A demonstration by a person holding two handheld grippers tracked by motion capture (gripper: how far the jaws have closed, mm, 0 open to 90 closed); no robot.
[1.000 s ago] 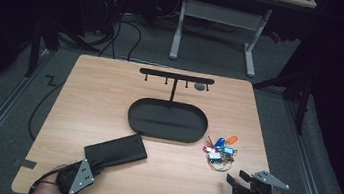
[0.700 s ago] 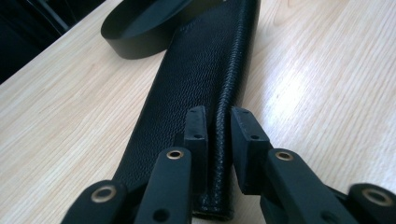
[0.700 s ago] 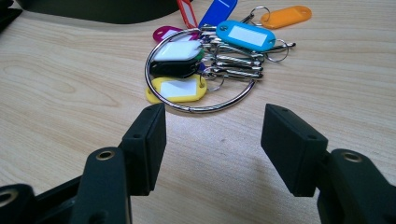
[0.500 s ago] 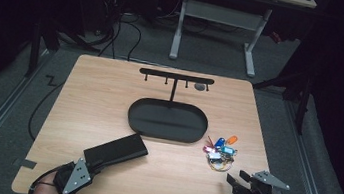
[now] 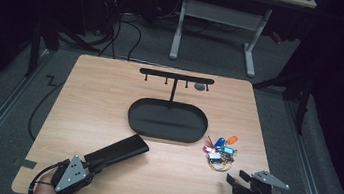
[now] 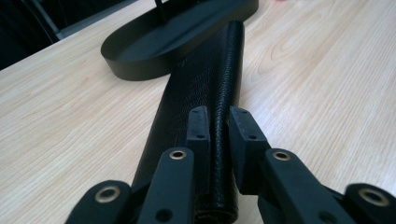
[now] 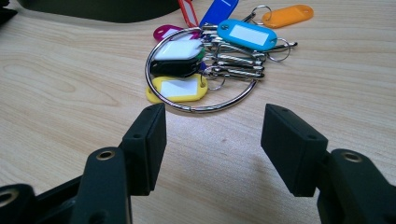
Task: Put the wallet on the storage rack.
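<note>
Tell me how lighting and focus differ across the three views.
High view: table lit, surroundings nearly black. Left gripper view: black case sharp near the jaws, tray softer behind. Right gripper view: evenly lit, key ring crisp, soft jaw shadows on the wood.

Beside the matte black oval tray (image 5: 166, 121) lies a black wallet (image 6: 205, 88) with pebbled grain. The tray's other side has a silver key ring (image 7: 201, 74) carrying blue, orange, yellow, pink, red and white tags. The table (image 5: 100, 92) is pale wood-grain.
</note>
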